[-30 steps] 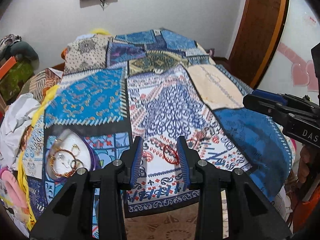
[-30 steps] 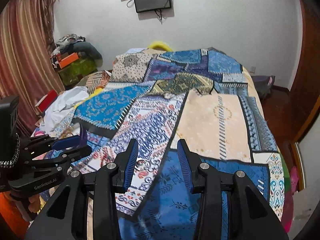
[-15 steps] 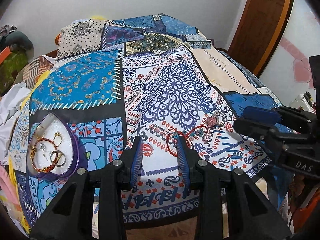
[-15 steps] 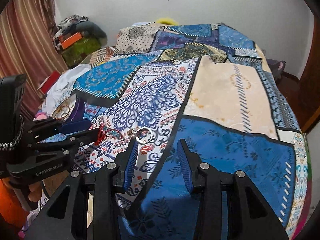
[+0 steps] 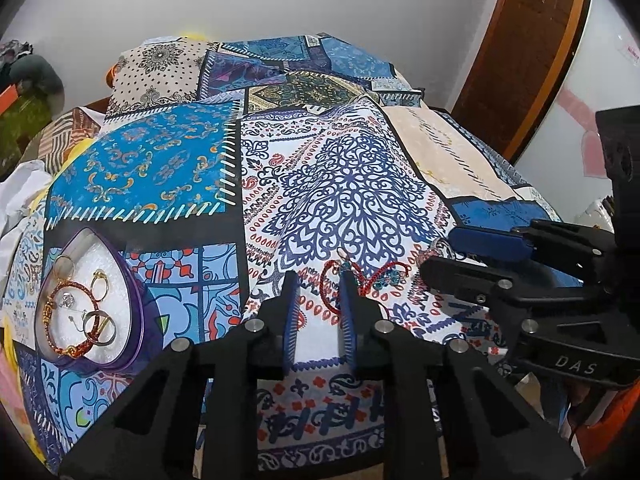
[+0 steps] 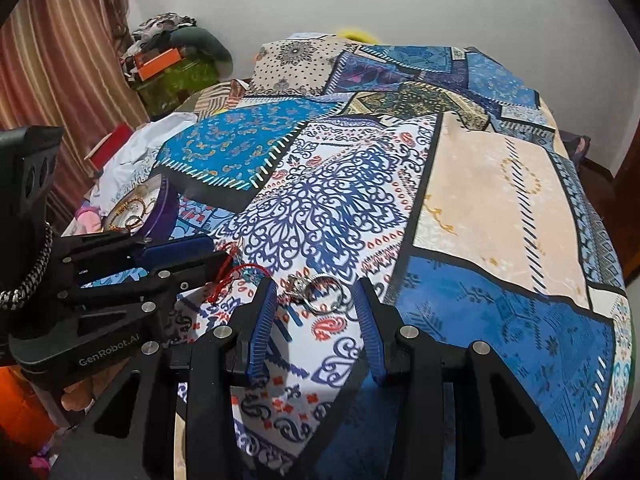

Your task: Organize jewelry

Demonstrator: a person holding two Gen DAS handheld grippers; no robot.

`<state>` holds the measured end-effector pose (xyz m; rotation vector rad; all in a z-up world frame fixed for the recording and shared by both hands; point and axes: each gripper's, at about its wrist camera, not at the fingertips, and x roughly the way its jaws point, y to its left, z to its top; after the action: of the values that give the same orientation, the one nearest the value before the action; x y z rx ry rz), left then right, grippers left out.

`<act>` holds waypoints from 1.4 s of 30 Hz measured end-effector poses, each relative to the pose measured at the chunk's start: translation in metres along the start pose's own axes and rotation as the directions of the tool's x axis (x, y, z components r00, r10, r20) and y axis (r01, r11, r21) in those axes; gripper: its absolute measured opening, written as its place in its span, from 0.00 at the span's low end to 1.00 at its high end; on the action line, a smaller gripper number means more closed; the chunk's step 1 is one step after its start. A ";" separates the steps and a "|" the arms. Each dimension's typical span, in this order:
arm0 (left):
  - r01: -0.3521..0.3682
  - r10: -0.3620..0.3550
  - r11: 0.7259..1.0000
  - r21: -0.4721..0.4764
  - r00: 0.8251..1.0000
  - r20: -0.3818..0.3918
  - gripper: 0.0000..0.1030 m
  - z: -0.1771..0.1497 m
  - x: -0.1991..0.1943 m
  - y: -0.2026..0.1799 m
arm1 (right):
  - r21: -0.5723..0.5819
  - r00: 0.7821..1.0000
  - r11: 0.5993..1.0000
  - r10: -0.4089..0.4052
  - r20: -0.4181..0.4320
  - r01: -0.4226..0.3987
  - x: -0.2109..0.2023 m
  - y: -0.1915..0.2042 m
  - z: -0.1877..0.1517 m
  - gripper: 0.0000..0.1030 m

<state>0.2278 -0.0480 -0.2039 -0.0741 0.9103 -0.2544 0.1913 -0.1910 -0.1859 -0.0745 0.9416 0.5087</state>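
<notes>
A red beaded bracelet (image 5: 332, 286) with teal charms lies on the patterned bedspread (image 5: 352, 184). My left gripper (image 5: 318, 280) is open, its fingertips on either side of the bracelet's left loop. A silver ring with a charm (image 6: 322, 290) lies on the spread. My right gripper (image 6: 316, 292) is open around it, just above the cloth. A purple heart-shaped box (image 5: 86, 300) at the left holds bangles and rings; it also shows in the right wrist view (image 6: 160, 204). The bracelet shows beside the left gripper in the right wrist view (image 6: 228, 276).
The bed's front edge runs just under both grippers. Clothes and pink items (image 5: 12, 208) pile at the bed's left side. A wooden door (image 5: 524, 52) stands at the right. A curtain (image 6: 60, 72) hangs at the left.
Both grippers have dropped closer to the bedspread. The left now straddles the red bracelet and the right straddles the silver ring. Both stay open.
</notes>
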 end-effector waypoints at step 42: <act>-0.070 0.070 0.996 0.061 0.998 0.004 0.51 0.003 -0.032 -0.018 | 0.016 0.981 0.999 -0.032 0.192 0.029 -0.073 0.026 0.007 0.27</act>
<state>0.2083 -0.0575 -0.1738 0.0139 0.9009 -0.2165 0.1502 -0.1942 -0.1199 -0.0273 0.7533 0.4722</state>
